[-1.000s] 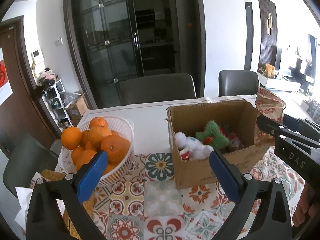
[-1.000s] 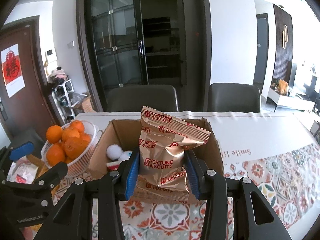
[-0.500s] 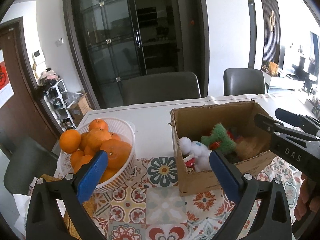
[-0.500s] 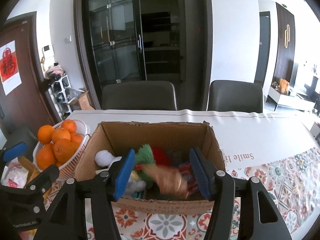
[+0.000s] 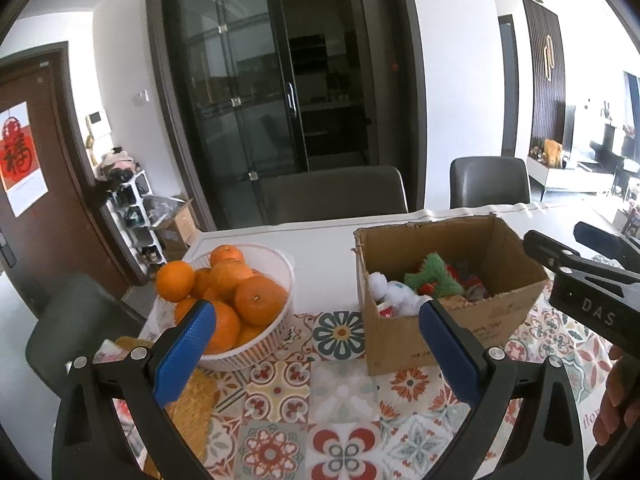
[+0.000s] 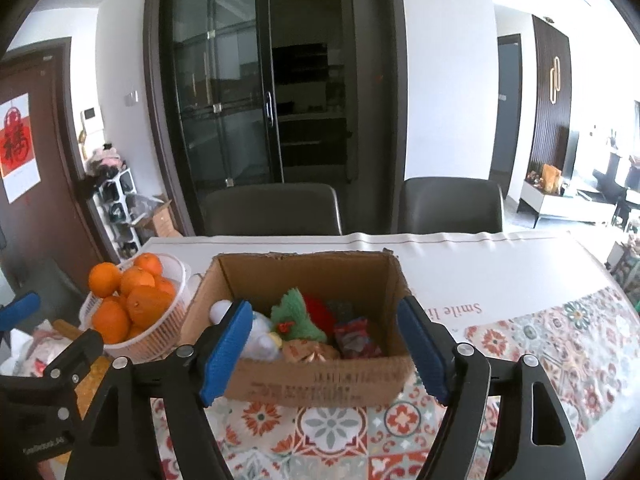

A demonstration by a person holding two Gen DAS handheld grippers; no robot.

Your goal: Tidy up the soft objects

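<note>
Presently: cardboard box point(image 6: 316, 384) on patterned tabletop point(image 5: 344, 392), holding green plush point(image 6: 296, 316), white plush point(image 5: 394, 300), gold biscuit packet point(image 6: 308, 352) and red wrappers. Left gripper point(image 5: 316, 356): jaws spread wide, empty, short of the box. Right gripper point(image 6: 324, 354): jaws spread wide, empty, at the box's near wall. White basket of oranges point(image 5: 228, 288) stands left of the box.

White letters "DAS" stand on the black body of the right hand-held gripper point(image 5: 584, 280). "Smile" is printed in red, upside down, on the tabletop point(image 6: 500, 268) covering. The cardboard box point(image 6: 320, 384) front carries print, perhaps lettering, too blurred to read.
</note>
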